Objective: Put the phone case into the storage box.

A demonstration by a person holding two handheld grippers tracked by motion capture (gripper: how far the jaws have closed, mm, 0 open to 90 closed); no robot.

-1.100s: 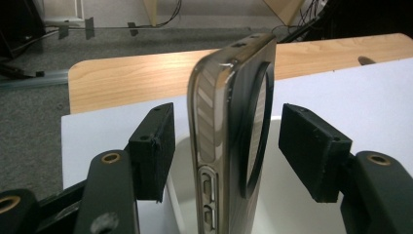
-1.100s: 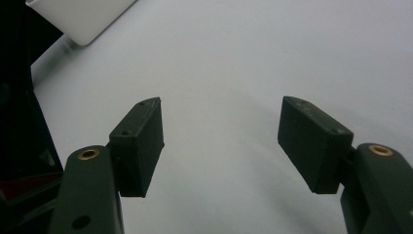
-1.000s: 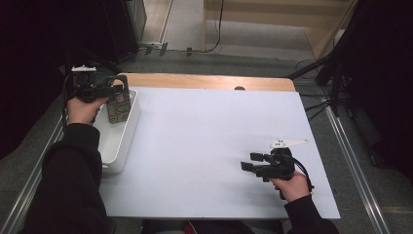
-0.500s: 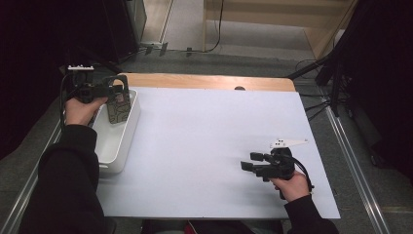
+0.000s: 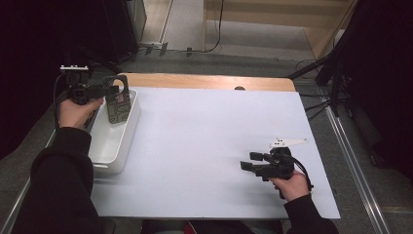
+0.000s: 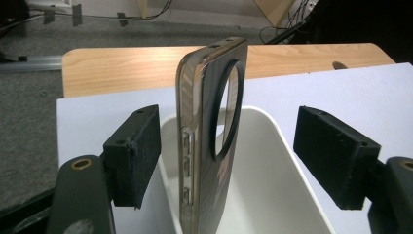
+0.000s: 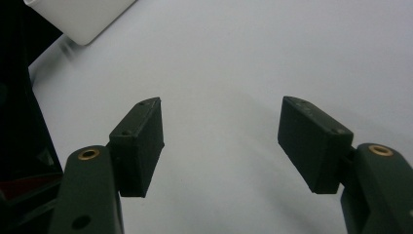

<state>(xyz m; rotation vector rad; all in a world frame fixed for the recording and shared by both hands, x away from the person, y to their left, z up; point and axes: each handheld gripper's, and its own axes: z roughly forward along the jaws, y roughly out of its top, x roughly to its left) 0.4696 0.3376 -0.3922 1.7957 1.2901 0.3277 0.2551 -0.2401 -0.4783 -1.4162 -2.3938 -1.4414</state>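
Note:
A dark, see-through phone case (image 5: pixel 117 105) with a round camera cutout stands upright in the far end of a white bin (image 5: pixel 109 146). In the left gripper view the case (image 6: pixel 209 136) rises on edge between the jaws, and neither pad touches it. My left gripper (image 5: pixel 113 90) is open; its jaws have just been opening with the case between them. The bin's rim (image 6: pixel 272 126) lies below it. My right gripper (image 5: pixel 248 164) rests low over the white table at the near right, open with nothing between its fingers (image 7: pixel 221 141).
A white sheet (image 5: pixel 214 141) covers the table, with a wooden strip (image 5: pixel 204 81) along the far edge. The bin's corner (image 7: pixel 83 17) sits far off in the right gripper view. Cables and dark stands lie on the floor beyond the table.
My left gripper's jaws have spread off the phone case and the hand has drawn slightly left. The case stays standing in the bin. The right hand has not moved.

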